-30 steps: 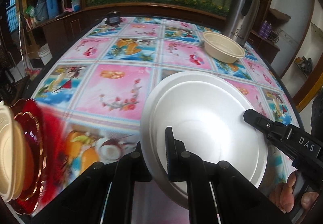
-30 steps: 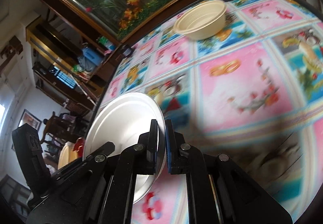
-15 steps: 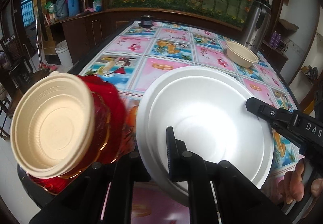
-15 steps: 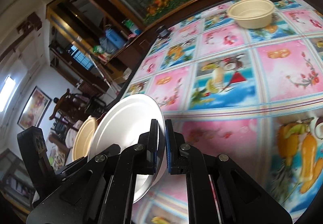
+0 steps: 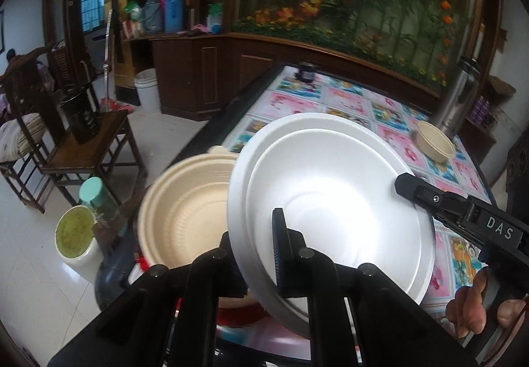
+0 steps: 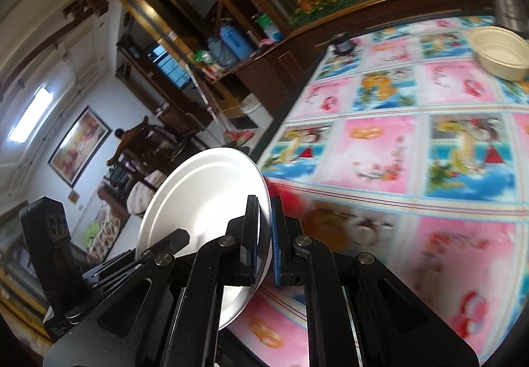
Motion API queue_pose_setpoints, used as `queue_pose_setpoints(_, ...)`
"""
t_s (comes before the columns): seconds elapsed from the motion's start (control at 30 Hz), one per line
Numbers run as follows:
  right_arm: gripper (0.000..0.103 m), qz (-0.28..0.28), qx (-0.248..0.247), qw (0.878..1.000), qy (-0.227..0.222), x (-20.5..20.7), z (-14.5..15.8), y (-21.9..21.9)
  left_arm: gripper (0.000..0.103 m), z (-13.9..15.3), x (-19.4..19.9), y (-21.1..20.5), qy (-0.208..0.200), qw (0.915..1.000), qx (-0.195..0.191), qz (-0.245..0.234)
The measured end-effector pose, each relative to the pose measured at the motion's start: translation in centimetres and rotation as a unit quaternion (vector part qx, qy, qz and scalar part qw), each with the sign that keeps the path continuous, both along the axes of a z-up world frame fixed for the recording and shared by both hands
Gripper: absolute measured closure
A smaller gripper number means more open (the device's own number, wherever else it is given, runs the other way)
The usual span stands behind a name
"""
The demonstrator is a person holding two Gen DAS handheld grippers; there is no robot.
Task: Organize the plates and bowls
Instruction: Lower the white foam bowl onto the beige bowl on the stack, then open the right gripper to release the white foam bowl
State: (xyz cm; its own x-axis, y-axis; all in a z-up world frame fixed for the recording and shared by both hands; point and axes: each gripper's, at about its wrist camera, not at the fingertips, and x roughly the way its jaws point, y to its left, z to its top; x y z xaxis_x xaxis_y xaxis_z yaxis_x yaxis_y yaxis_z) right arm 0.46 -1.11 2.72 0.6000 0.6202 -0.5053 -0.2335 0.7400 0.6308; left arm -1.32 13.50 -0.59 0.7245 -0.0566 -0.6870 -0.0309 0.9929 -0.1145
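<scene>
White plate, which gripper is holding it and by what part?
Both: the left gripper and right gripper each clamp the white plate by its rim.

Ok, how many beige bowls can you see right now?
2. One round beige paper bowl sits at the near left, beside the white foam plate and on something red; another beige bowl stands far across the table by the steel flask. More may be nested or hidden.

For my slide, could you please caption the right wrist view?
Right tool clamps white foam plate's rim above floral tablecloth.
</scene>
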Motion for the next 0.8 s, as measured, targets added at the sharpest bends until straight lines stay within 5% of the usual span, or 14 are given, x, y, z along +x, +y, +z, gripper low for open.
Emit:
queue_pose_setpoints(0.33,0.096,0.05,-0.001,0.999,0.0,3.6,-1.3,6.3,0.093,-1.7,1.5,4.2,0.032,0.9976,0.01,0.061)
queue_pose_setpoints(0.8,0.096,0.067,0.003,0.998,0.0,5.8,-3.9,8.0,0.089,-3.1,2.7,5.4,0.065,0.9947,0.013,0.079)
